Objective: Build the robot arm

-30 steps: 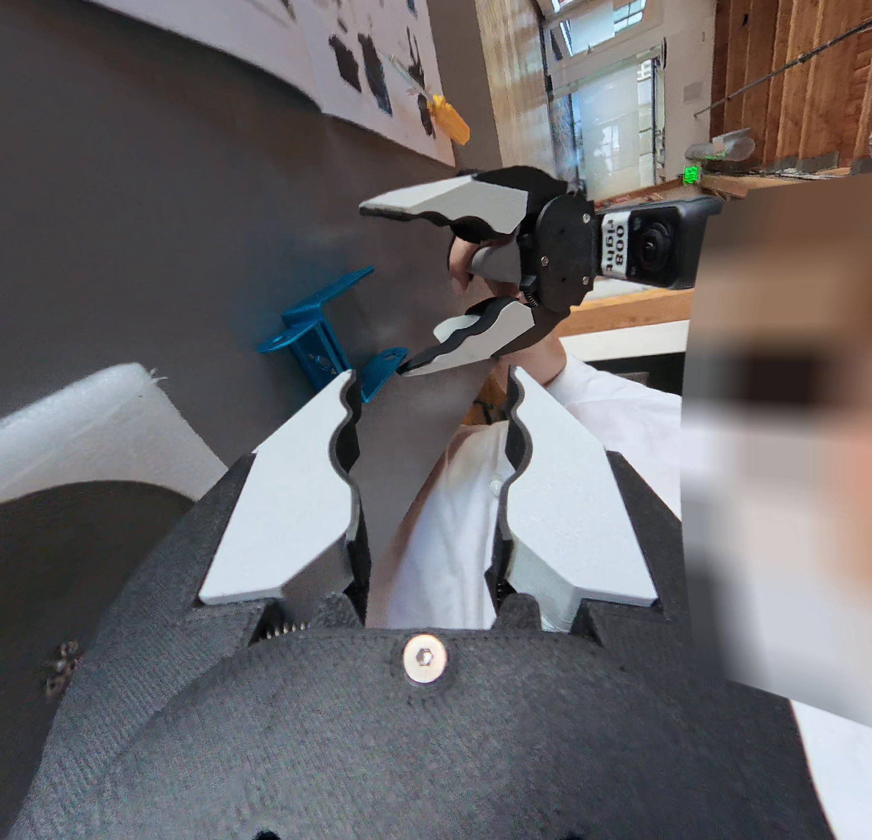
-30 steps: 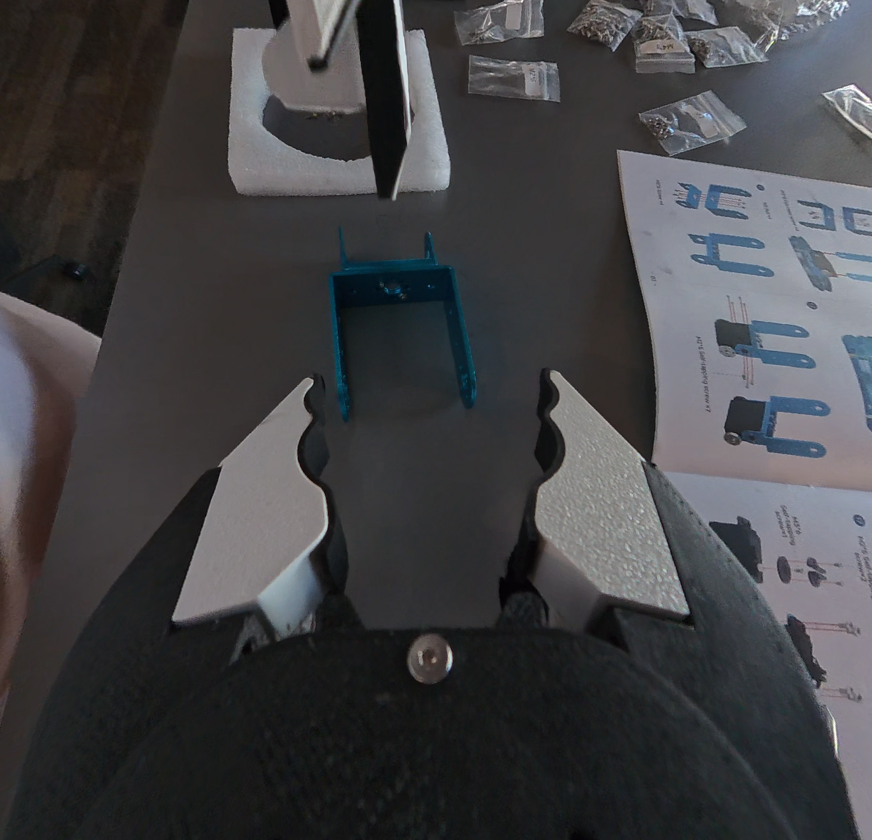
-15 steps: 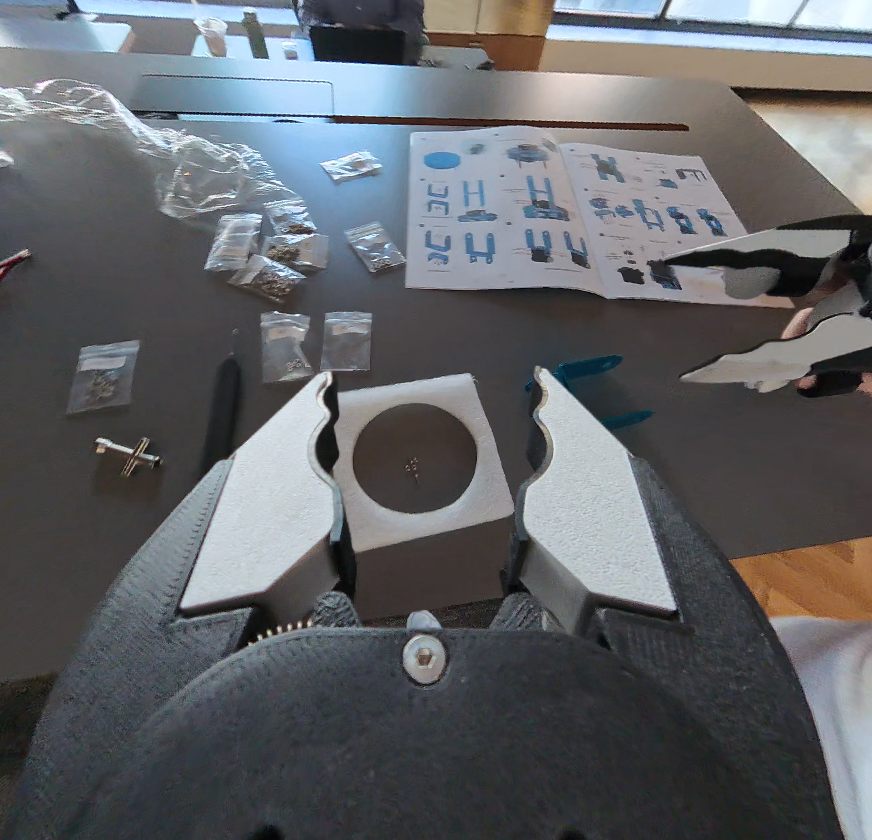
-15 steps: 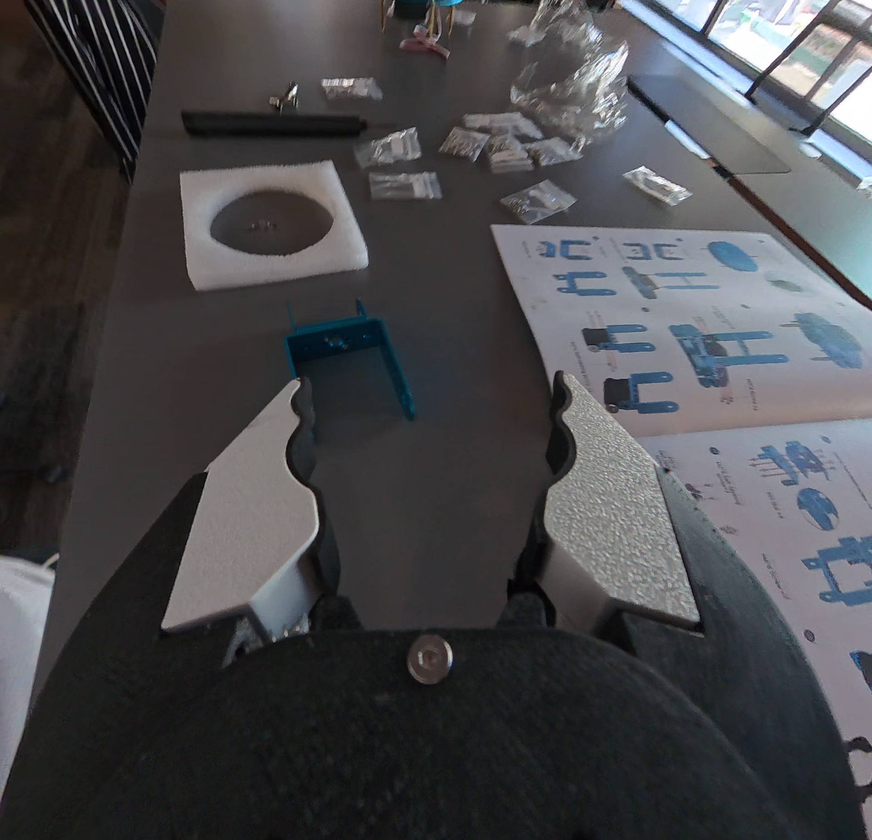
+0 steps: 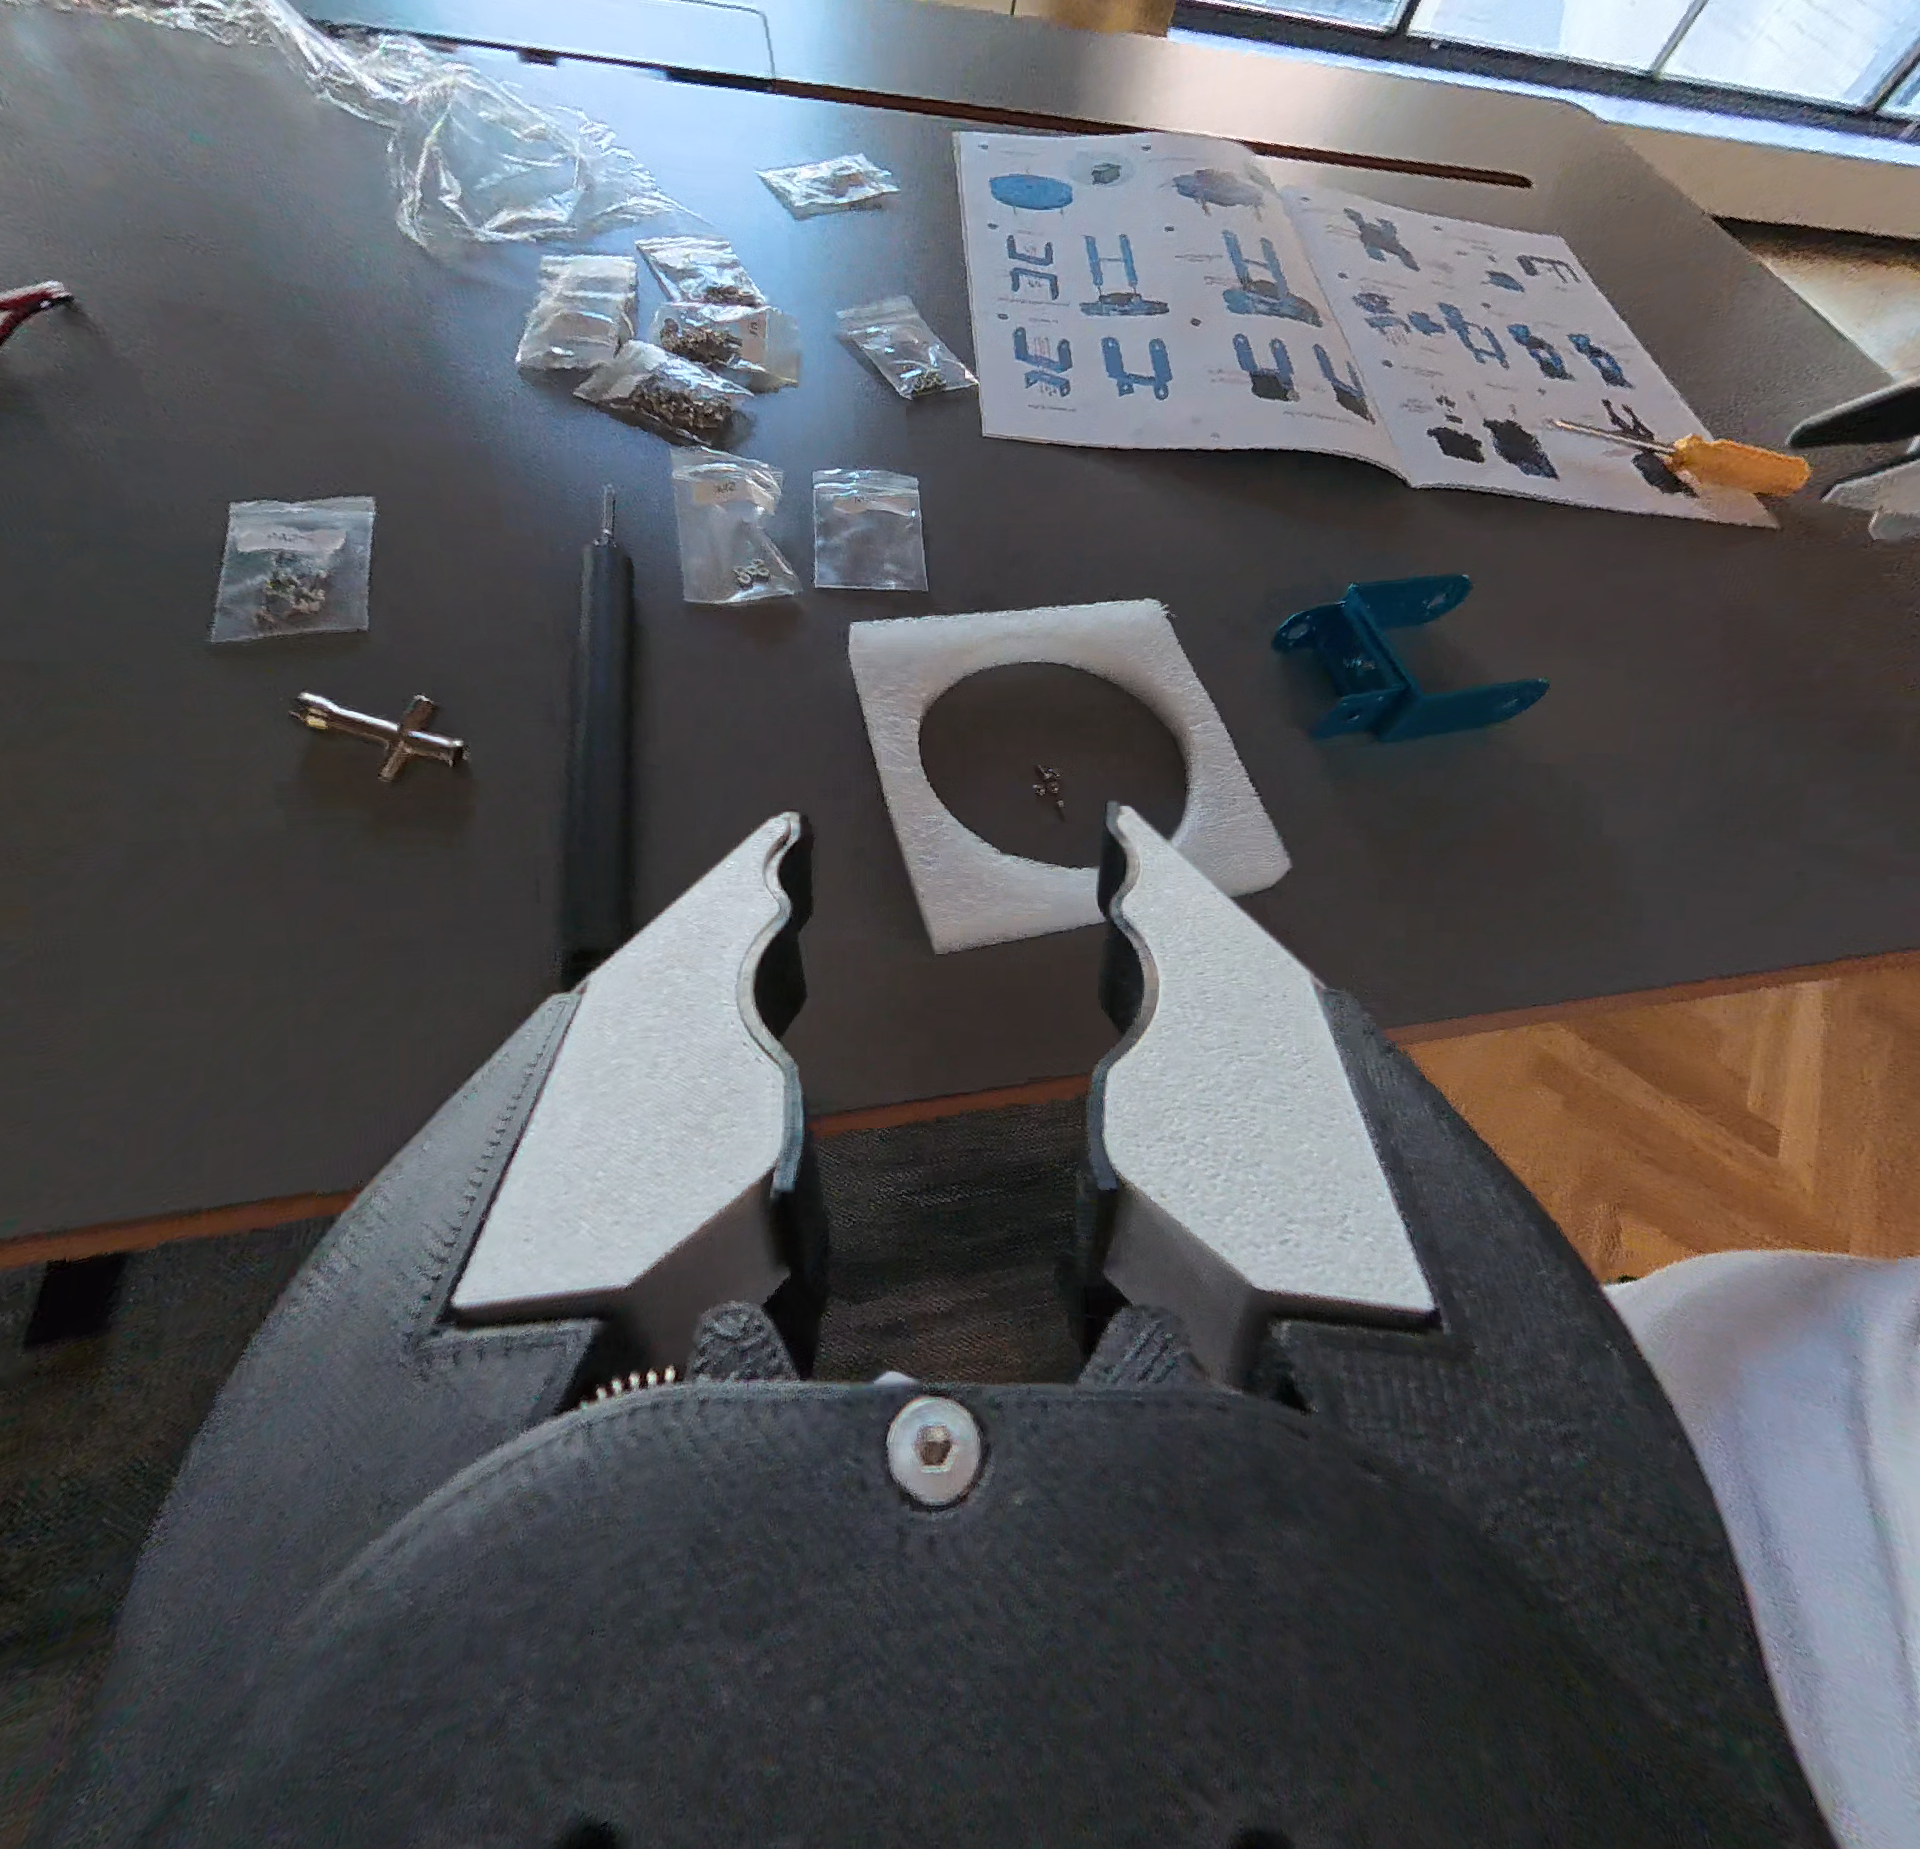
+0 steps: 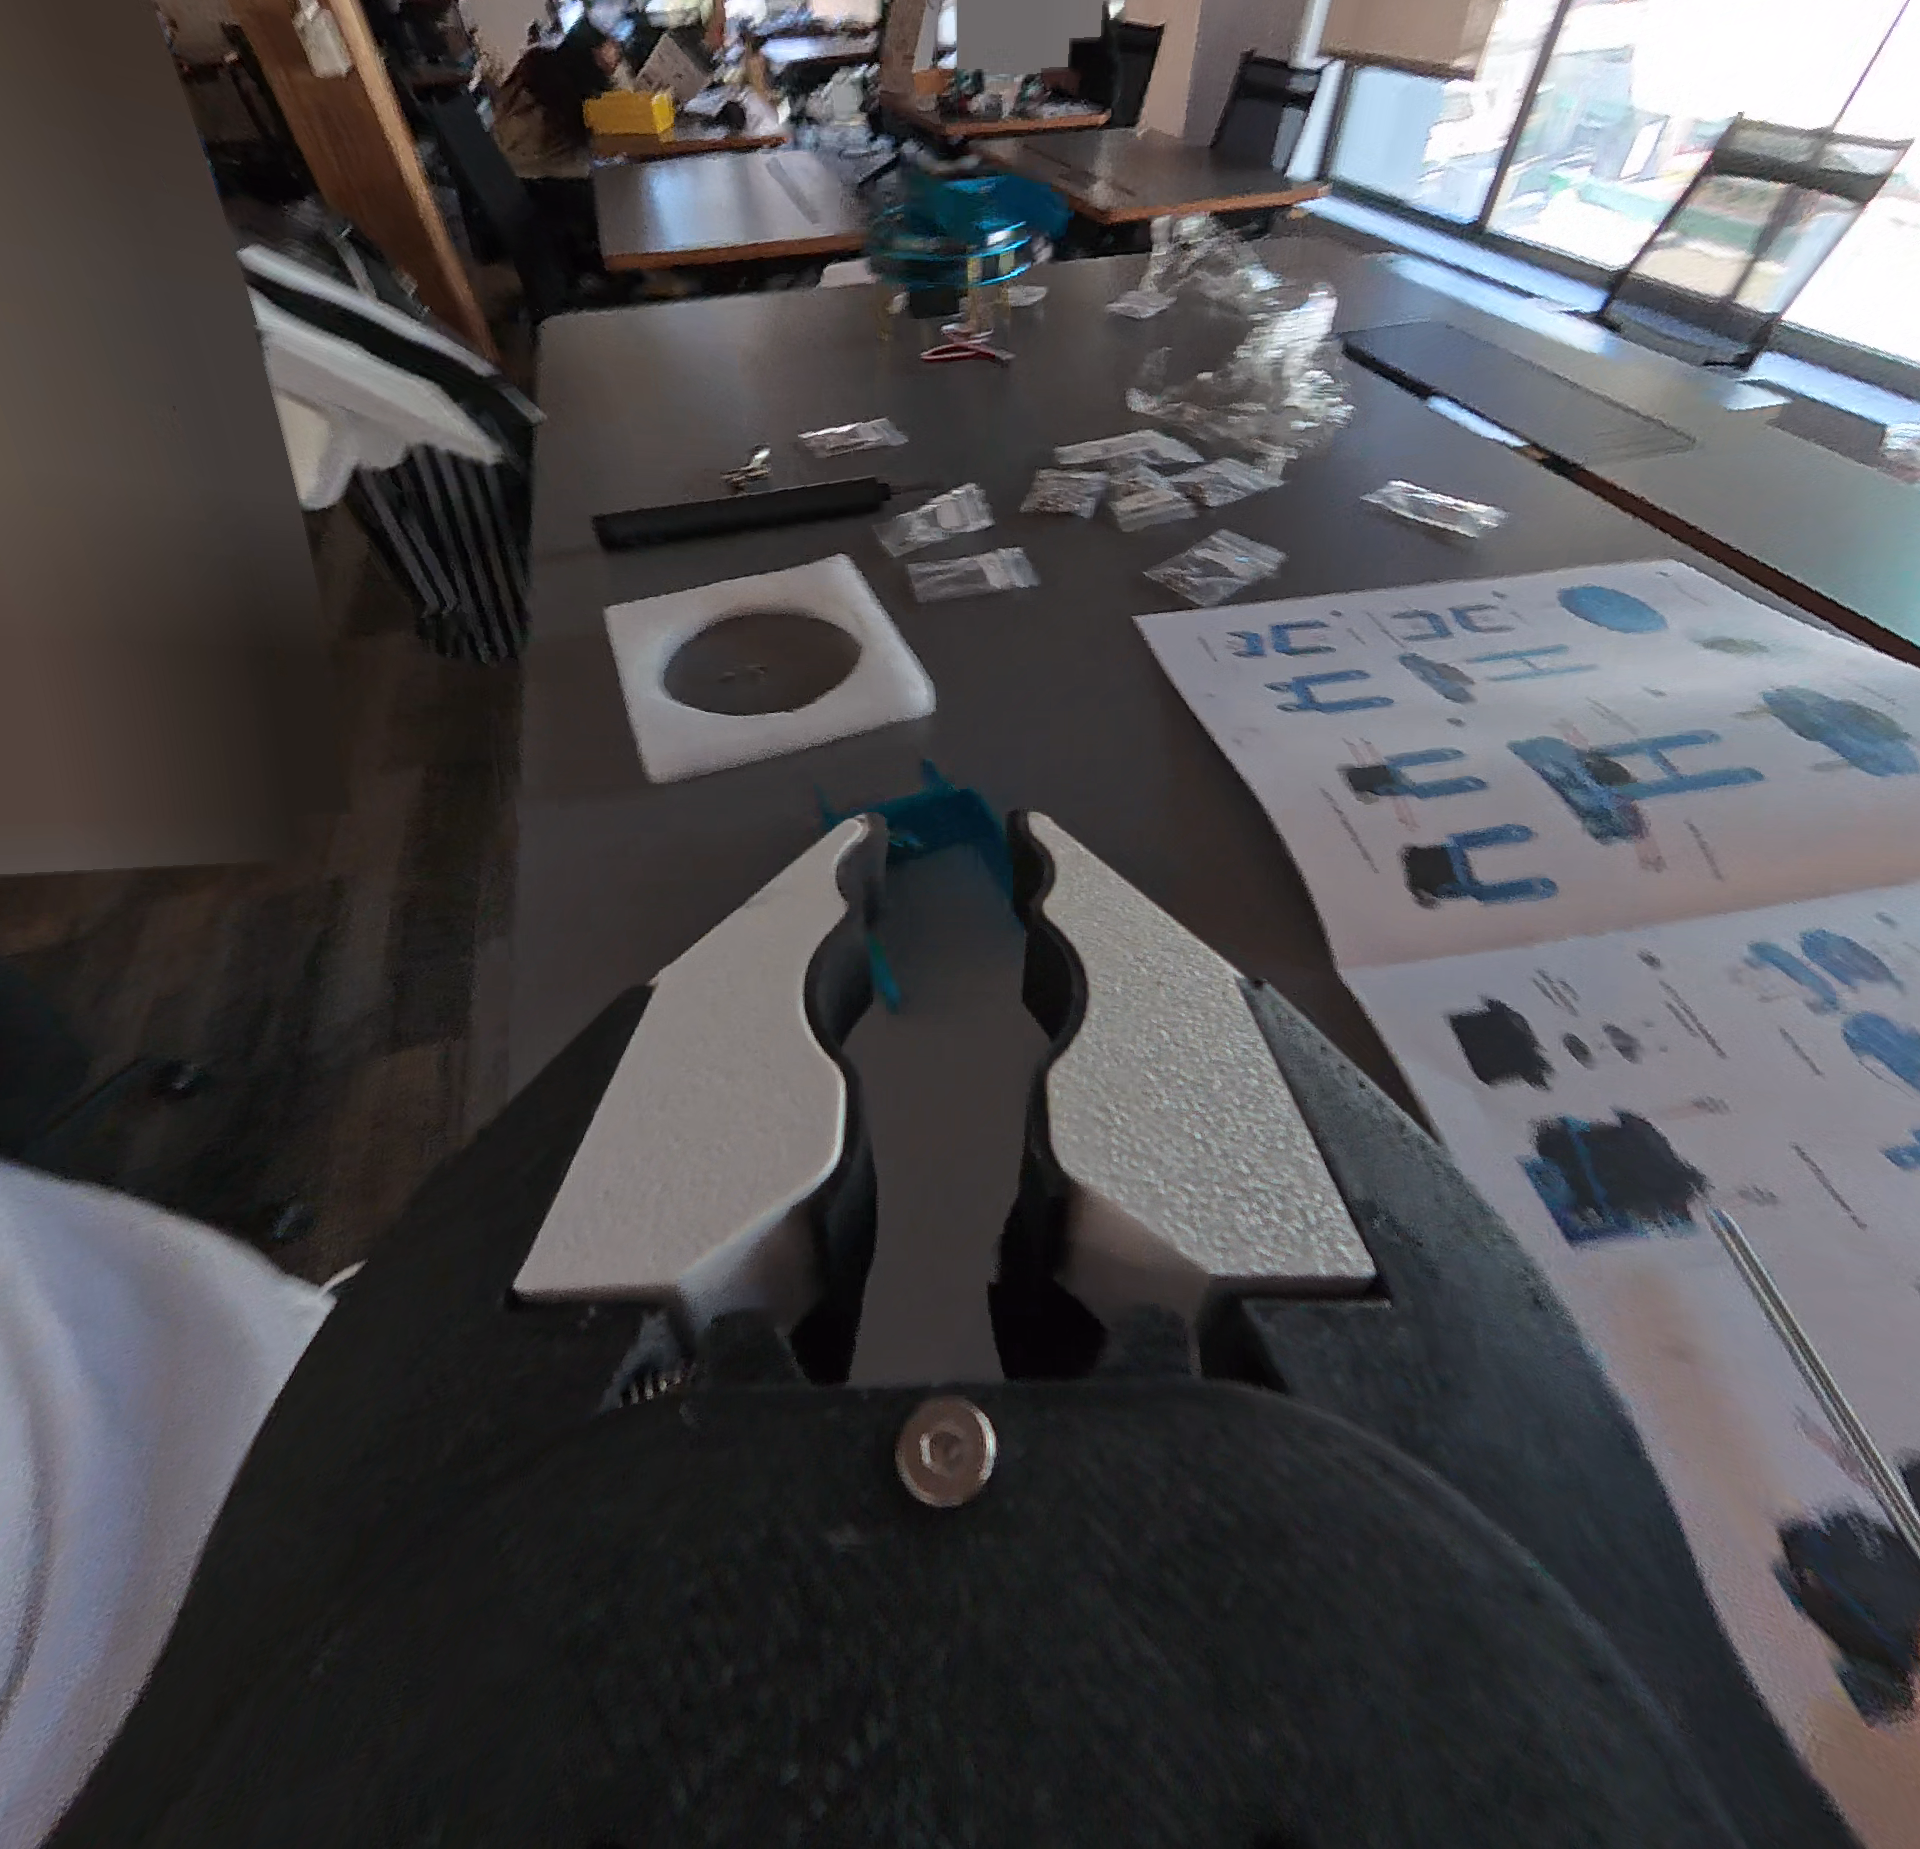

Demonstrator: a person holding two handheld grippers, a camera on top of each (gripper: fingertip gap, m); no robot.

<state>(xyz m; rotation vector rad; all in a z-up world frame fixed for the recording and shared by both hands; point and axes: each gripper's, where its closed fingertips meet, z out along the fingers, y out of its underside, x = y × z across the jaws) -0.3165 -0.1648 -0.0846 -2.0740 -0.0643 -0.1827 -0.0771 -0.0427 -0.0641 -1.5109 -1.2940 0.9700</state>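
My left gripper is open and empty, held above the near table edge. Its tips point at a white foam square with a round hole; a few tiny screws lie in the hole. A blue U-shaped metal bracket lies on the dark table right of the foam. My right gripper has its jaws narrowed to a small gap with nothing between them. The blue bracket shows just beyond its tips, blurred. In the left wrist view the right gripper sits at the far right edge, apart from the bracket.
An open instruction booklet lies at the back right with a yellow-handled screwdriver on it. Several small bags of screws, a black rod-like tool, a metal cross wrench and crumpled clear plastic lie to the left.
The left gripper has pulled back toward the table's near edge, so the foam lies farther ahead. The right gripper's jaws have narrowed, and it has dropped lower with the bracket now at its tips.
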